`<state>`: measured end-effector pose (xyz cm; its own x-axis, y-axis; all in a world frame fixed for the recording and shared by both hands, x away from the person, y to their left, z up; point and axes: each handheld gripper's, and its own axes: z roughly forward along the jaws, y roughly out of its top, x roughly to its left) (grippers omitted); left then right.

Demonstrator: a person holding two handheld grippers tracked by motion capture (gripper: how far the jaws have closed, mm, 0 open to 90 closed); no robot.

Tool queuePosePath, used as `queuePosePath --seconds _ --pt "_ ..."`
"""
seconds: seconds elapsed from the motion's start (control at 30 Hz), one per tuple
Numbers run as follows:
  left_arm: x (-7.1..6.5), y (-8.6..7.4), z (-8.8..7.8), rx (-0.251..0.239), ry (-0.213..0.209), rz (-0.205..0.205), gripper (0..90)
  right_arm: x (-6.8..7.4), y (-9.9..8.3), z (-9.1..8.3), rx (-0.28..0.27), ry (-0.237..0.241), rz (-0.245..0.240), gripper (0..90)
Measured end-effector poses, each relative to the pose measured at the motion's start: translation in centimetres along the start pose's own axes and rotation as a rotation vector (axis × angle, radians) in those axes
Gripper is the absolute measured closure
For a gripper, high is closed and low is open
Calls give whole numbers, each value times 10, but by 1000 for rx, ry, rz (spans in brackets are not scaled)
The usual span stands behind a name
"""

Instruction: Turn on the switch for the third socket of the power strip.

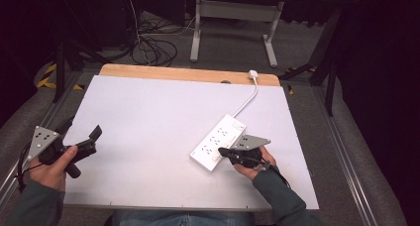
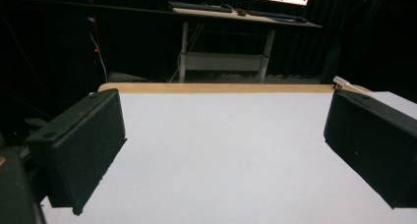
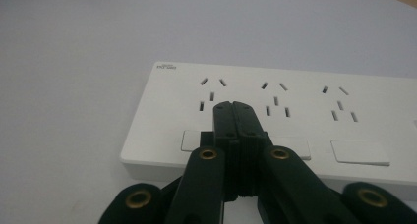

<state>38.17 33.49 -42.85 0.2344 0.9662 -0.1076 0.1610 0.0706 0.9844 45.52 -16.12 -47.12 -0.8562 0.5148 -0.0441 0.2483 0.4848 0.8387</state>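
On the white surface (image 1: 148,122), right of centre: power strip (image 1: 218,141). Right tool (image 3: 232,105) closed, empty, tips over the end switch; likely pressing, so push straight down. Left tool (image 1: 84,141) wide, idle.

We are holding the right gripper (image 3: 232,106), jaws pressed together, over the white power strip (image 3: 305,116) (near its end socket group).

Between our left gripper's (image 2: 221,150) spread fingers (image 2: 78,150) lies bare white board (image 1: 148,117) — open passage. Ahead of our right gripper's (image 3: 232,108) closed fingertips, the power strip (image 3: 295,116) blocks the way.
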Motion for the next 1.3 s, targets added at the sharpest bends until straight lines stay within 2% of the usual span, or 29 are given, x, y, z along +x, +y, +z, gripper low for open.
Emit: queuePosePath --seconds 0.83,1.3 --pt "0 -1 0 1 3 0 26 2 -1 7 39 4 -15 900" --pt "1 -1 -1 4 4 2 26 1 -1 8 39 8 -12 900"
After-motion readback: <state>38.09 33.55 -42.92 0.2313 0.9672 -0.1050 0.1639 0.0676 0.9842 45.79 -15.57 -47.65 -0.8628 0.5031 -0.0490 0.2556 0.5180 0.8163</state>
